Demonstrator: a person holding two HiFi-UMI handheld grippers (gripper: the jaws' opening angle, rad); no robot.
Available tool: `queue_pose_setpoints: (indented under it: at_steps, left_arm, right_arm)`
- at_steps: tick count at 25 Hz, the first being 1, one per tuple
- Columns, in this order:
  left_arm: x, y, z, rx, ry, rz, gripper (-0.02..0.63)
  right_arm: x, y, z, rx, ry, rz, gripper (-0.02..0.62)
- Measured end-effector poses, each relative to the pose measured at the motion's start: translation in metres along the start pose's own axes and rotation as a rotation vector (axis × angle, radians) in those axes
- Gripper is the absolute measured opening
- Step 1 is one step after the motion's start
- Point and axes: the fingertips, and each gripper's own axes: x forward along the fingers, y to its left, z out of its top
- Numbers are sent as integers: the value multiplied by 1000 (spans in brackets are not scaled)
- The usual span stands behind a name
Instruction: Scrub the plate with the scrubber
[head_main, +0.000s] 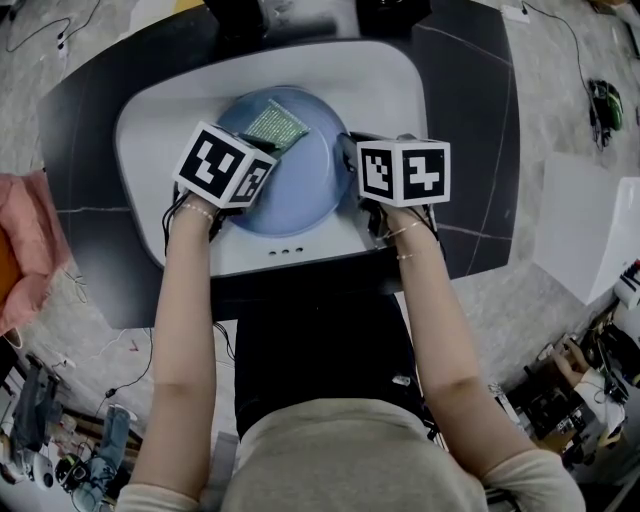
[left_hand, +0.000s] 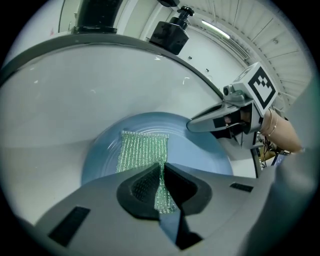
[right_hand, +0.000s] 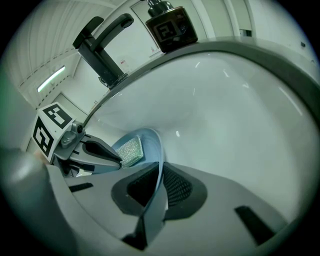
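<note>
Plate (head_main: 310, 185) in white sink (head_main: 400, 80), dark countertop (head_main: 470, 150)

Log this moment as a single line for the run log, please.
left gripper: shut on scrubber | right gripper: shut on plate rim | scrubber: lying on plate face | plate: in sink

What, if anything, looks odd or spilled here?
Nothing stands out: the right gripper grips the blue plate by its rim in the white sink, and the left gripper holds the green scrubber against it.
</note>
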Motion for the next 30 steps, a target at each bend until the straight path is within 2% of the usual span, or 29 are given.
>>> queue_pose_setpoints:
  at_steps: [10, 24, 30]
  left_arm:
    - [-10, -4, -25, -3, 73, -16, 46]
    - [-15, -38, -53, 110, 202, -56, 46]
    - [-12, -49, -49, 166, 208, -61, 46]
  right_arm:
    - [-1, 0, 5, -2, -9, 3, 32]
    - [-3, 1, 12, -20, -14, -4, 29]
    - [-4, 0, 15, -22, -18, -10, 28]
